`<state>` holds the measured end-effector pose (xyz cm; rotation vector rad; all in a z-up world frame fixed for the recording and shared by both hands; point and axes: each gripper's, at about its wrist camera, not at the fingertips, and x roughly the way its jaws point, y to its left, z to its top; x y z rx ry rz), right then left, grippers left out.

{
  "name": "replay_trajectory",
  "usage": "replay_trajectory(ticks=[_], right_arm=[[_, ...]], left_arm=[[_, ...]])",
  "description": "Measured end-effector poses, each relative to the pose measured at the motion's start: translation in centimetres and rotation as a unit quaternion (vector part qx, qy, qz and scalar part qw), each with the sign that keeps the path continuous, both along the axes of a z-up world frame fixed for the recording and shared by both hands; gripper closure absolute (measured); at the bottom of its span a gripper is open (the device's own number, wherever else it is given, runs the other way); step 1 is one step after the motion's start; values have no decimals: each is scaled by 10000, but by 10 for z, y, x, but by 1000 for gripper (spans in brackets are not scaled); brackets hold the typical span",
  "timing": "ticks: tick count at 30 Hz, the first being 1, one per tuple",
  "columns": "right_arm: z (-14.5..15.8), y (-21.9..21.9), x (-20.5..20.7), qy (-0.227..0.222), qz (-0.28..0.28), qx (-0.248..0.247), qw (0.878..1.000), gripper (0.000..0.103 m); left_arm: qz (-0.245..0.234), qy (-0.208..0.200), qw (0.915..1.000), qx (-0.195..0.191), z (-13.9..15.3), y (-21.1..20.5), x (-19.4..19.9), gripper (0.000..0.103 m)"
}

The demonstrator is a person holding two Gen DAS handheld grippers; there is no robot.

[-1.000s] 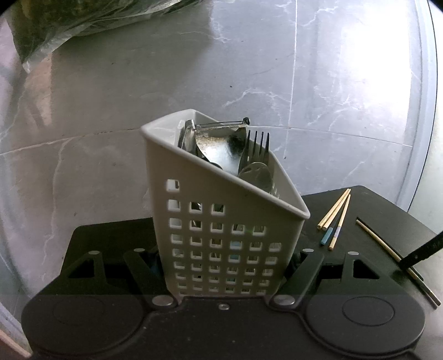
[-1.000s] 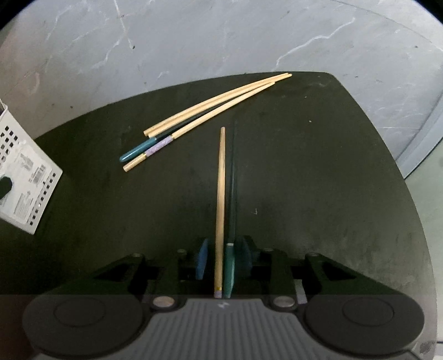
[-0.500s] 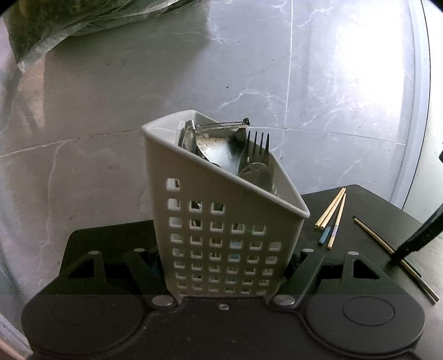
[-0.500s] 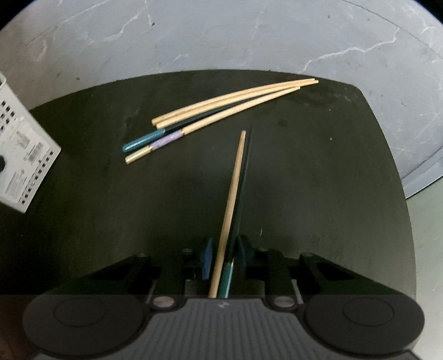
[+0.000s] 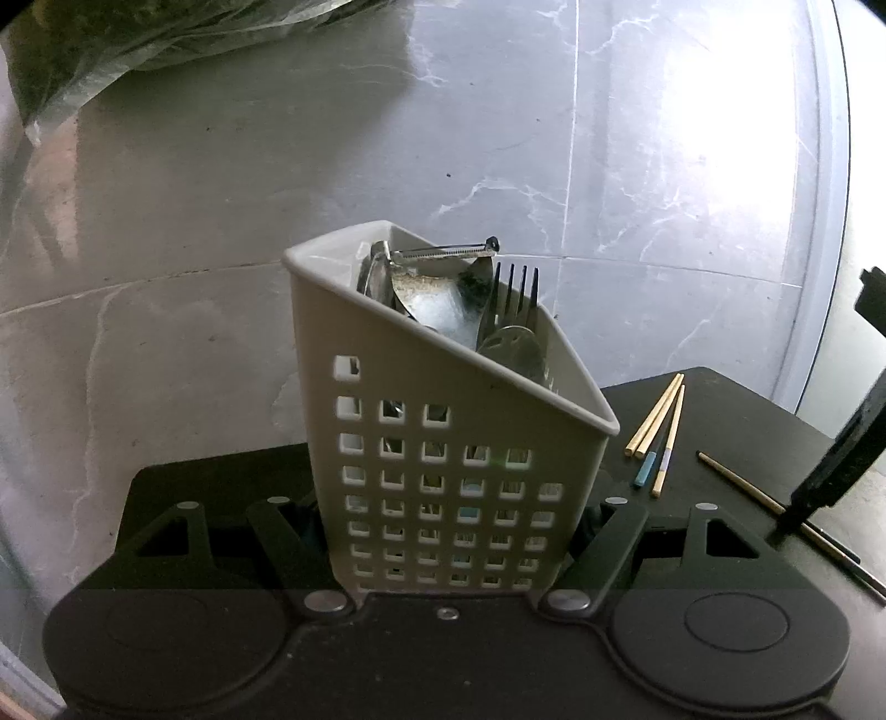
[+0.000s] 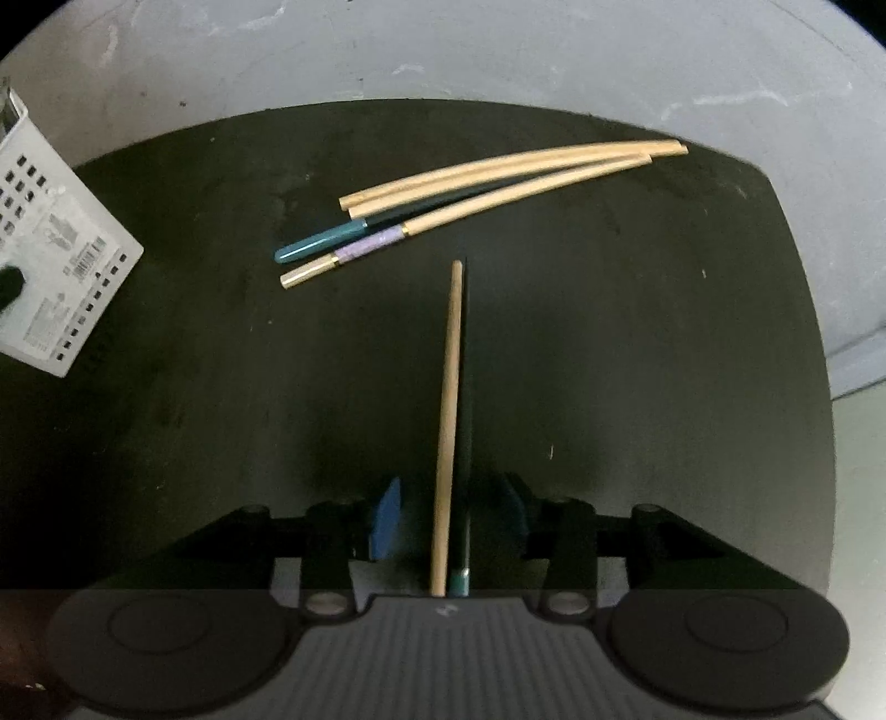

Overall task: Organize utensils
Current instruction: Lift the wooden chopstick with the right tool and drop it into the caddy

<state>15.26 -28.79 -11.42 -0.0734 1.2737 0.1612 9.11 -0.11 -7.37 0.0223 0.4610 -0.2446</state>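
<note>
My left gripper [image 5: 451, 520] is shut on a white perforated utensil caddy [image 5: 443, 471] that holds a fork, spoons and a peeler. In the right wrist view, my right gripper [image 6: 449, 509] points down at the black table [image 6: 664, 387]. A wooden chopstick [image 6: 449, 399] and a dark teal one [image 6: 465, 421] lie between its fingers. Its jaws are opening, and the blue pads [image 6: 385, 518] stand clear of both sticks. Several more chopsticks [image 6: 498, 188] lie in a loose bundle farther up. The caddy's corner [image 6: 50, 255] shows at the left edge.
The small black table stands on grey marble floor tiles [image 5: 277, 221]. A clear plastic bag [image 5: 111, 50] lies at the top left. A finger of the right gripper [image 5: 830, 476] reaches down at the table's right side, beside the bundle of chopsticks [image 5: 656, 432].
The right gripper's jaws narrowed around the two chopsticks, then spread wider than before. The pair tilted and straightened again. The bundle shifted right in its view. The left gripper and caddy stayed put.
</note>
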Motion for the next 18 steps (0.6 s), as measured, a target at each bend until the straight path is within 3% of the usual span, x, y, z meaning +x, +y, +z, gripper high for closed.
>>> replay_trajectory(ticks=[1,2,10,18], right_arm=[[1,0,2,-1,11,-9,10000,83],[2,-1,3,13,6,0,10000,89],[-1,-3,-3,-79,2,60,10000,91],[0,-14,-24,-466,-527,598,9957,91]], left_arm=[[-2,0,10000,-7,0,0,0,26],[1,-2,10000,-12,0,0,0,26],[0,-28,10000,-43,-3,1,-1,26],[-2,-23,10000,-41,-2,1,-1,26]])
